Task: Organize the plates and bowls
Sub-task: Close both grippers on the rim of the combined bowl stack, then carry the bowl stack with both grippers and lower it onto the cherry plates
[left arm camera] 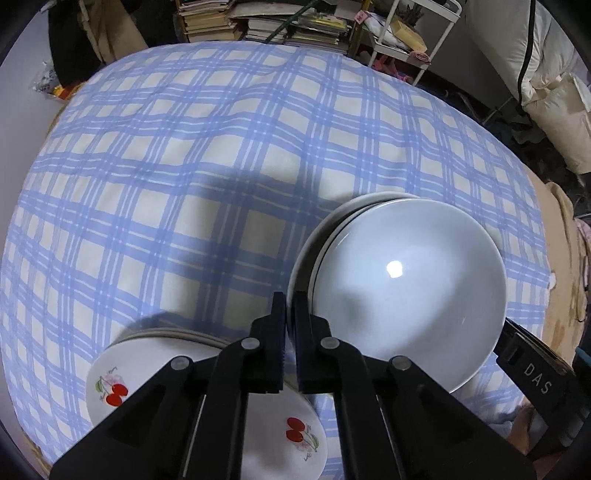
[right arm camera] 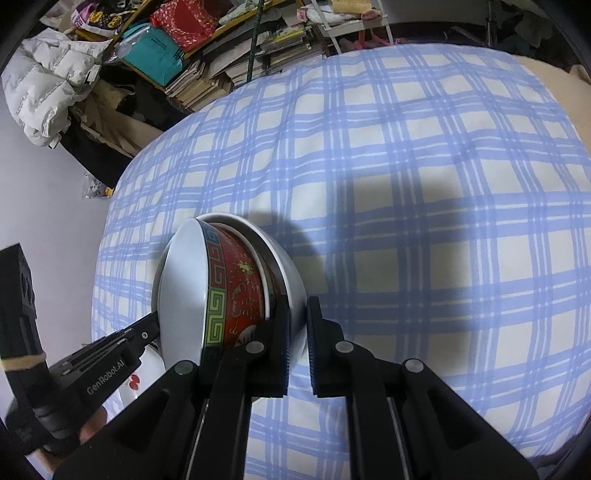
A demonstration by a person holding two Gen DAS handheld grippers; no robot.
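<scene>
In the left wrist view my left gripper (left arm camera: 290, 314) is shut on the left rim of a nested stack of bowls (left arm camera: 406, 291), white inside, held above the checked cloth. Below it lies a stack of white plates with red cherries (left arm camera: 207, 402). In the right wrist view my right gripper (right arm camera: 298, 325) is shut on the opposite rim of the same stack, where a red patterned bowl (right arm camera: 240, 291) sits inside white bowls (right arm camera: 288, 273). The left gripper shows there at the stack's left edge (right arm camera: 147, 328); the right gripper's body shows at the lower right of the left view (left arm camera: 532, 369).
A blue and white checked cloth (left arm camera: 221, 166) covers the table. Behind it stand piles of books (left arm camera: 266, 22), a white wire rack (left arm camera: 406, 33) and a white padded jacket (right arm camera: 48, 85). The cherry plate shows at the lower left (right arm camera: 136, 384).
</scene>
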